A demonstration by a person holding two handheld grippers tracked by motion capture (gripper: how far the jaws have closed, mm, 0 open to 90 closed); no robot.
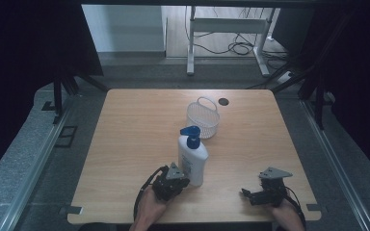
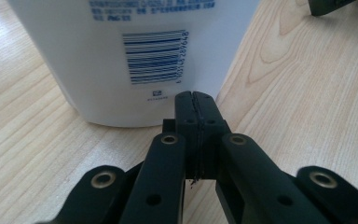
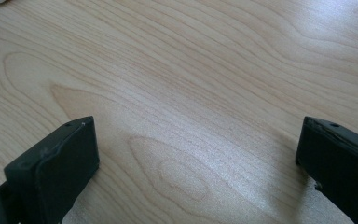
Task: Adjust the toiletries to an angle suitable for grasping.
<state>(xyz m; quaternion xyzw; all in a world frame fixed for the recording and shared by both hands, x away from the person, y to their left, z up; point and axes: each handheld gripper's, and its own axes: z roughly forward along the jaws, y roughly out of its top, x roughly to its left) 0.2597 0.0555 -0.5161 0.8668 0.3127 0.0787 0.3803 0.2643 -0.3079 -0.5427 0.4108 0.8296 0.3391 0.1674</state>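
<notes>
Wooden counter [image 1: 139,125], dark curtains around. High view: white lotion bottle [image 1: 192,161] upright near front edge, white basket [image 1: 203,118] behind it; left gripper [image 1: 179,184] just beside bottle base, right gripper [image 1: 246,193] well apart. Left gripper view: jaws pressed together, tips by bottle [image 2: 135,56] foot. Right gripper view: jaws wide apart over bare wood.

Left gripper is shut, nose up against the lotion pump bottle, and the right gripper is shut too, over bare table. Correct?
Not quite: the right gripper is open, its jaws standing wide apart over the table in the right gripper view. The left gripper is shut beside the lotion pump bottle.
</notes>
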